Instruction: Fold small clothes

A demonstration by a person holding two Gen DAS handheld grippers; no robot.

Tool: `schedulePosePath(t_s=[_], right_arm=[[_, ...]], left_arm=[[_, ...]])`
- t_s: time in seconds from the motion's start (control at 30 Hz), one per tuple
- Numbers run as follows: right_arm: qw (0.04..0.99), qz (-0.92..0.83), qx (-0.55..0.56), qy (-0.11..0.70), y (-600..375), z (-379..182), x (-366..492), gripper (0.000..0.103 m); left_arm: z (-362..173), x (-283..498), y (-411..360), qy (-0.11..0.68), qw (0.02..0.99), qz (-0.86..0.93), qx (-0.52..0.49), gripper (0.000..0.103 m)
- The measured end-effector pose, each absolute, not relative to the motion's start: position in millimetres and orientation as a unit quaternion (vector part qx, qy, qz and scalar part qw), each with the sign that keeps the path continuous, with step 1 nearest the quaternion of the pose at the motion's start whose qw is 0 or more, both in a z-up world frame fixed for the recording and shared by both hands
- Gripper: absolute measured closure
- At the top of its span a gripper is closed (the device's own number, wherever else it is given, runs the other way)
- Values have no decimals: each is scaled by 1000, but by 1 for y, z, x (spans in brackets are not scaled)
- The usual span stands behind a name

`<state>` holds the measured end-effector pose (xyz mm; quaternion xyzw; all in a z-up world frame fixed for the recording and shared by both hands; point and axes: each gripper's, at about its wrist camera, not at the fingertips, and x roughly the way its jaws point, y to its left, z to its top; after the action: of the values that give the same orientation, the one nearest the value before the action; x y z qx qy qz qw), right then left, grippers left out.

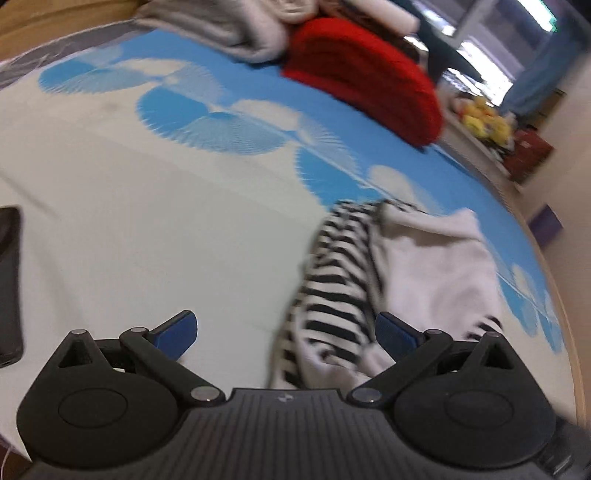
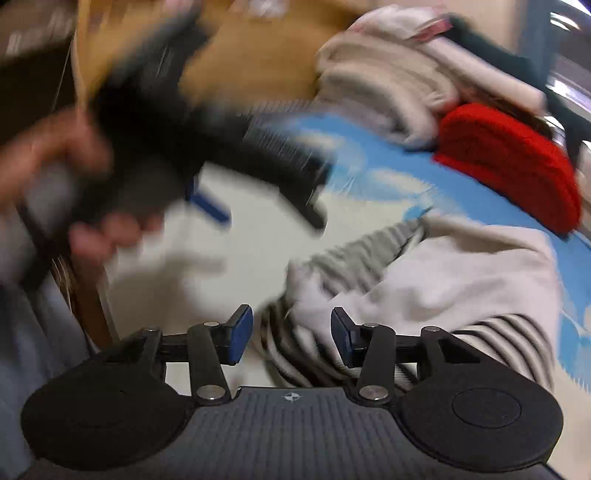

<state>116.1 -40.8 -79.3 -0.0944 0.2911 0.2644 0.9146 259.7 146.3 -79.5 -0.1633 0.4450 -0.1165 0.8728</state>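
Note:
A small white garment with black-and-white striped parts [image 1: 373, 291] lies crumpled on the blue-and-white patterned bed sheet [image 1: 147, 206]. My left gripper [image 1: 286, 332] is open and empty, just above the garment's near striped edge. In the right wrist view the same garment [image 2: 436, 273] lies ahead and to the right. My right gripper [image 2: 291, 339] is open, its jaws standing over the striped hem without holding it. The left gripper [image 2: 255, 177] shows blurred at upper left, held in a hand.
A folded red knit [image 1: 365, 77] and a pile of pale clothes [image 1: 236, 26] lie at the far side of the bed. A dark flat object [image 1: 9, 284] lies at the left edge. The bed's wooden edge [image 1: 569, 314] runs on the right.

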Motion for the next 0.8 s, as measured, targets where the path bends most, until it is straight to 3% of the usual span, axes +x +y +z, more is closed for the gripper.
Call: schedulePosePath(t_s=[0.07,0.13,0.2,0.3,0.4,0.47,0.5,0.57,0.63,0.7,0.8], right_arm=[[936,214,-84,267,-64,-61,110,58],[948,148,-111,260,-82,-60,115,70],[939,103,-137,300,-92,-76,127,73],[901,147,-119,391,-92,-127,138,75],[890,191,-170,378,-63,-141,120,86],[889,219,-134,381,-66,-125,117,86],[890,227,-109,381,-75,-115,117,85],[899,231,-72,366,-99,-86,114,71],[915,208,-54,343,-132,-60,117,39],[929,167,-53,327,-173,-43,137,33],[939,114,-83,313,-213,-34,192,33]], left_arm=[[-77,257,134,440,875,-135,-150,0],[-77,256,120,440,874,-151,-139,0],[-82,257,105,453,870,-151,-126,0],[-96,260,89,484,858,-132,-108,0],[-99,253,85,498,852,-116,-112,0],[-96,242,88,493,855,-96,-130,0],[-96,236,92,489,855,-94,-144,0],[-96,224,95,492,844,-106,-186,0],[-101,216,93,502,821,-129,-237,1],[-107,212,84,513,805,-138,-265,1],[-119,216,69,533,792,-136,-263,1]])
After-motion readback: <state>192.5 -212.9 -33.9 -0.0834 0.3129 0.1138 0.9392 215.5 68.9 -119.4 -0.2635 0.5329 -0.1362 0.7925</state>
